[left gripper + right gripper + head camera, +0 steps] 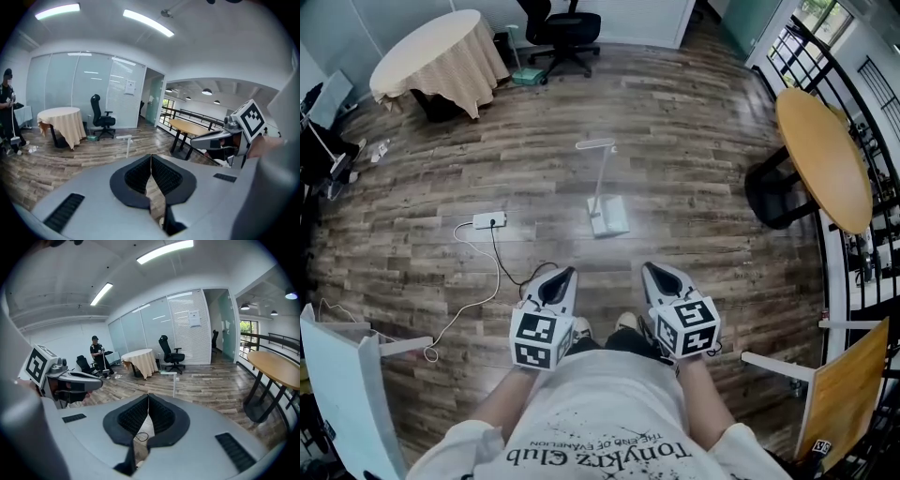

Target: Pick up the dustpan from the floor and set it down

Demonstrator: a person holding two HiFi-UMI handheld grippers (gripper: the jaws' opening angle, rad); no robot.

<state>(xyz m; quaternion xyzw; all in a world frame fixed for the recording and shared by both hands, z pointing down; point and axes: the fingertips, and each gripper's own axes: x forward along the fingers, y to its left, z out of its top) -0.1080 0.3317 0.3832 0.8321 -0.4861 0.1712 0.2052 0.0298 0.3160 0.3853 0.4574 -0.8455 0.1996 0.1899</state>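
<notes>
A white dustpan [607, 214] with a long upright handle stands on the wooden floor, well ahead of both grippers. It also shows small and far off in the left gripper view [127, 140] and in the right gripper view [173, 379]. My left gripper [566, 273] is held near the person's waist, its jaws shut with nothing between them [151, 157]. Beside it, my right gripper [653, 269] is shut and empty too [148, 396]. Both point forward and down toward the floor.
A white power strip [489, 221] with a trailing cable lies left of the dustpan. A cloth-covered round table [441, 52] and an office chair [564, 33] stand at the back. A round wooden table [825, 155] and railing are at the right. A person [99, 357] stands far off.
</notes>
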